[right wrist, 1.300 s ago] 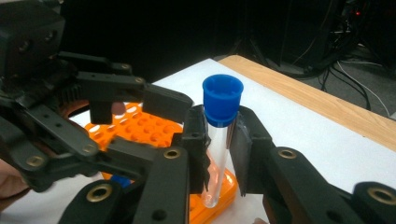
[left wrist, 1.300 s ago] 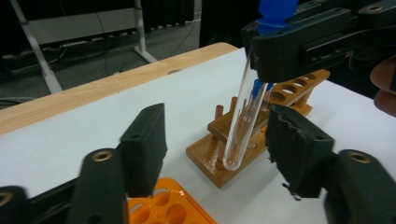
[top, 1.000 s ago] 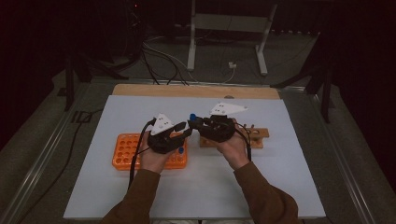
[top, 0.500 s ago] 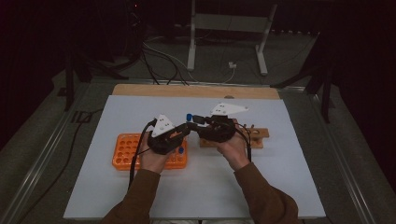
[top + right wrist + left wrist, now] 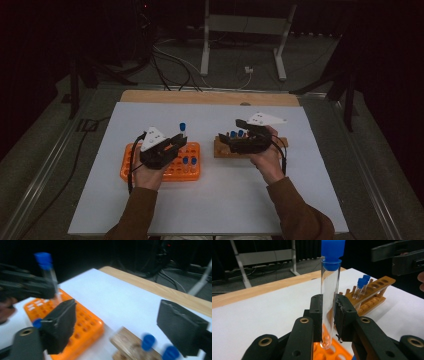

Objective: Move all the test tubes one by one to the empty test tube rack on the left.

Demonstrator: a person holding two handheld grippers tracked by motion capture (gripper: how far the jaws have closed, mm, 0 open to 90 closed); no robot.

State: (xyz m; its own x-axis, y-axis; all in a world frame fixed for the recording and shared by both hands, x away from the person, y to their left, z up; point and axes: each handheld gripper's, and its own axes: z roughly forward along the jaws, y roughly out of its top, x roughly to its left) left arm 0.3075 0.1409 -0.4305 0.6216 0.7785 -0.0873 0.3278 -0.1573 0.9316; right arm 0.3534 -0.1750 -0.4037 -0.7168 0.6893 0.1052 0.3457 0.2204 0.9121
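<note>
Left gripper view: an upright tube (image 5: 329, 302) is clamped in the left tool (image 5: 327, 315), the orange rack (image 5: 332, 353) at 6 o'clock beneath it, while the right tool (image 5: 231, 139) is released.

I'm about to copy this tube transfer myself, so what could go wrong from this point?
The left gripper pinches the glass tube low on its body, so the long capped top could tip or slip as it goes into the orange rack. The tube's bottom hangs just over the holes; a miss could knock it on the rim. The right gripper, open, hovers close over the capped tubes in the wooden rack and might bump them.
</note>
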